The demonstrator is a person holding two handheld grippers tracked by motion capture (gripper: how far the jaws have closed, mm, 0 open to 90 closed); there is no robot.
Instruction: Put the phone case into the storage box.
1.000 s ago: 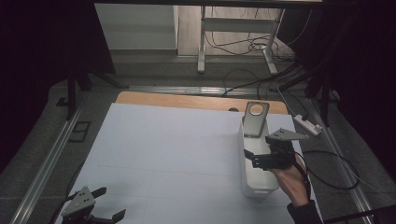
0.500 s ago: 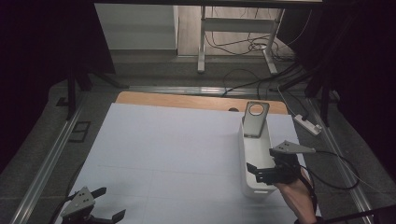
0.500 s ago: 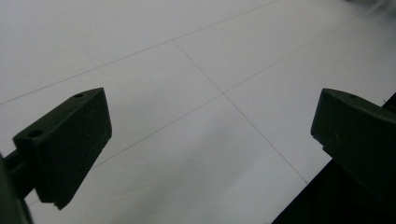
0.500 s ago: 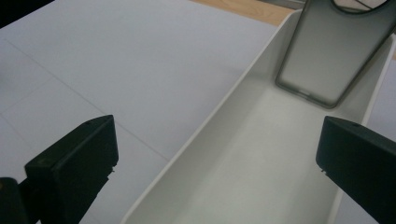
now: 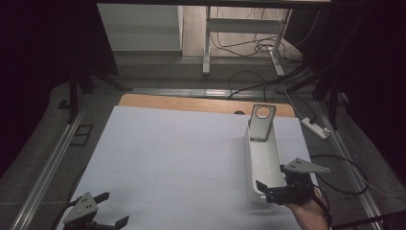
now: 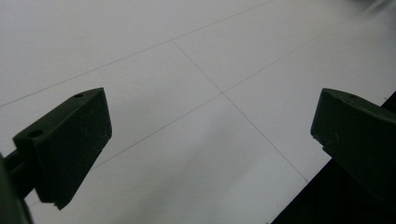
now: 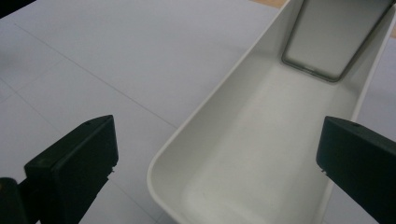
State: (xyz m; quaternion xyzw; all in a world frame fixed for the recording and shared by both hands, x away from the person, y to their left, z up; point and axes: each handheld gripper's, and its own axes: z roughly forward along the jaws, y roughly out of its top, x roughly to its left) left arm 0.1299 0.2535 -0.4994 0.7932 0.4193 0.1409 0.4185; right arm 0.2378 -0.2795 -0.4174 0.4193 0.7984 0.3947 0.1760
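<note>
A flat plate (image 5: 261, 122) leans inside the tray's (image 5: 262, 160) far end.

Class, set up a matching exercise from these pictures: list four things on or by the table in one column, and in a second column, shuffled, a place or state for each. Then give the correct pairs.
Things:
1. white tray
2. grey plate with a round hole
3. left gripper
4. right gripper

Places or states:
A. open, over bare white table cover at the near left corner
B. leaning upright at the tray's far end
C. open, at the tray's near end
D. lying lengthwise along the table's right side

Pairs: 1-D, 2-B, 3-A, 4-C
</note>
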